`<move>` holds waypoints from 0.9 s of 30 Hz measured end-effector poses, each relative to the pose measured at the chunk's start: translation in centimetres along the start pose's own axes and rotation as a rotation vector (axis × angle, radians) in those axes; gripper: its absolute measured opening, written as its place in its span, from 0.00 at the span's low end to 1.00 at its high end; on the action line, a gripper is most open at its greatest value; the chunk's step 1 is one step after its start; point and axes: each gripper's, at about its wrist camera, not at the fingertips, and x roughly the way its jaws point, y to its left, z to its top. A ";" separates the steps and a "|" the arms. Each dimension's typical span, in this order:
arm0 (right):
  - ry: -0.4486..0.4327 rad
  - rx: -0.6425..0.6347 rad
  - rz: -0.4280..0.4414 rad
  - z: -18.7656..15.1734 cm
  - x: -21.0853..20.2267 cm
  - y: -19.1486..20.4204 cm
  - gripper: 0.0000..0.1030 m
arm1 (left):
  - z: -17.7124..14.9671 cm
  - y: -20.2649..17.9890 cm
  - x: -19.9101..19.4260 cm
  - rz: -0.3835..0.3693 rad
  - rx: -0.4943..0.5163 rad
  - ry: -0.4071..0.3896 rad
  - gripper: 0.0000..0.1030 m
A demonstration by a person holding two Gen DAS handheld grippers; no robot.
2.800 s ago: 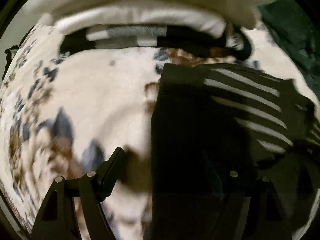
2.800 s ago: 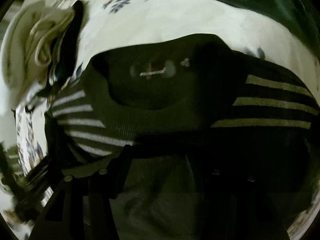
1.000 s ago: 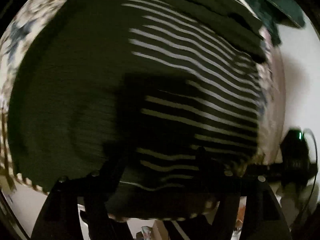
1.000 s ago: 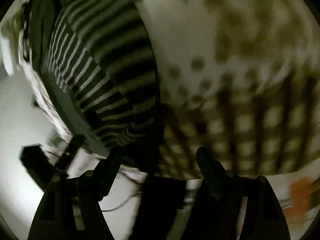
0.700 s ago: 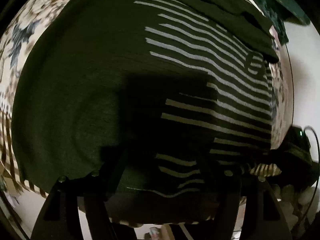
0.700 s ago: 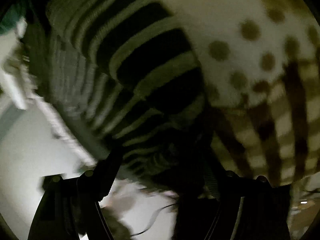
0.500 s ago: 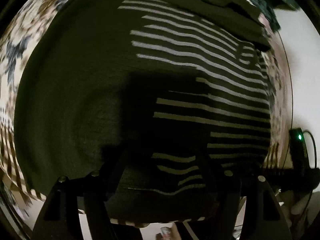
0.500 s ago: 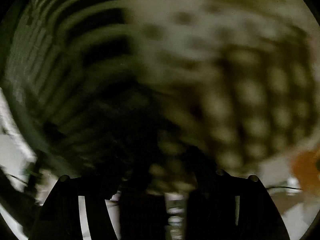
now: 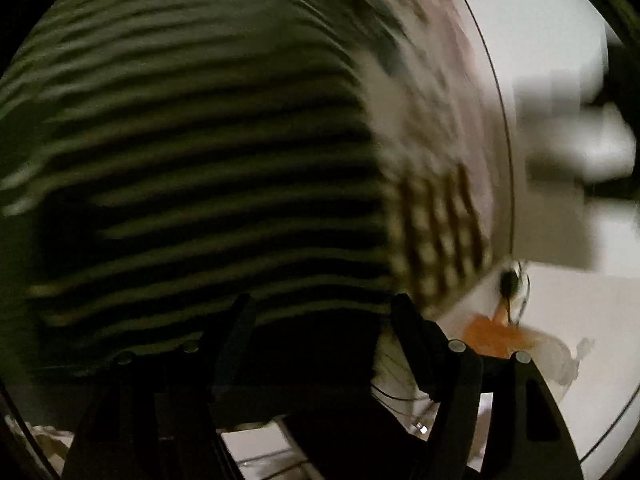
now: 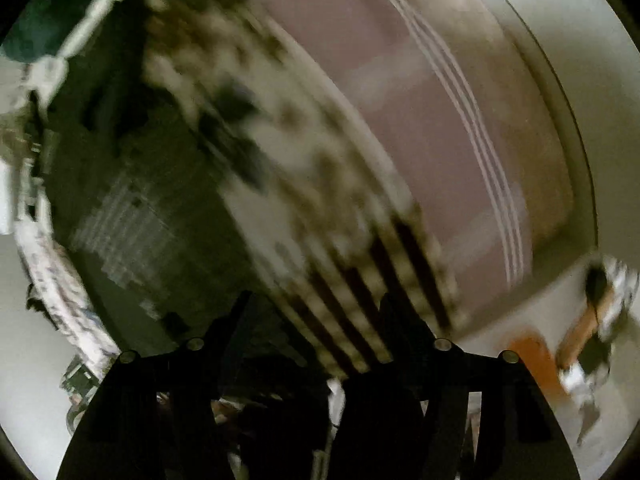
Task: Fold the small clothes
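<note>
Left wrist view | striped shirt [image 9: 192, 152] lay ahead-left of left claw [image 9: 320, 320], spread, stripes crosswise | right claw [image 10: 316, 316] spread, farther right.

Both views smear badly on me. The striped garment [image 9: 192, 152] runs off the left wrist frame's left edge, its hem lost in shadow at the left gripper [image 9: 320, 320]. Beside the garment, the patterned bedcover [image 10: 304, 184] blurs; I cannot judge the right gripper [image 10: 316, 316].
</note>
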 end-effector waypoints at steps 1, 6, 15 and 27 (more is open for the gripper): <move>-0.013 -0.016 0.018 1.3 -0.6 0.7 0.64 | -0.4 -0.6 0.9 0.002 0.021 0.021 0.66; -0.092 -0.152 0.139 11.7 -3.3 4.2 0.65 | -0.4 -3.0 4.2 0.124 0.071 -0.005 0.64; -0.125 -0.234 0.367 28.7 0.4 13.1 0.66 | -0.6 -1.1 1.8 0.133 0.006 -0.115 0.05; -0.216 -0.233 0.265 31.9 1.2 19.5 0.15 | -3.6 2.1 -8.1 0.062 -0.168 -0.353 0.05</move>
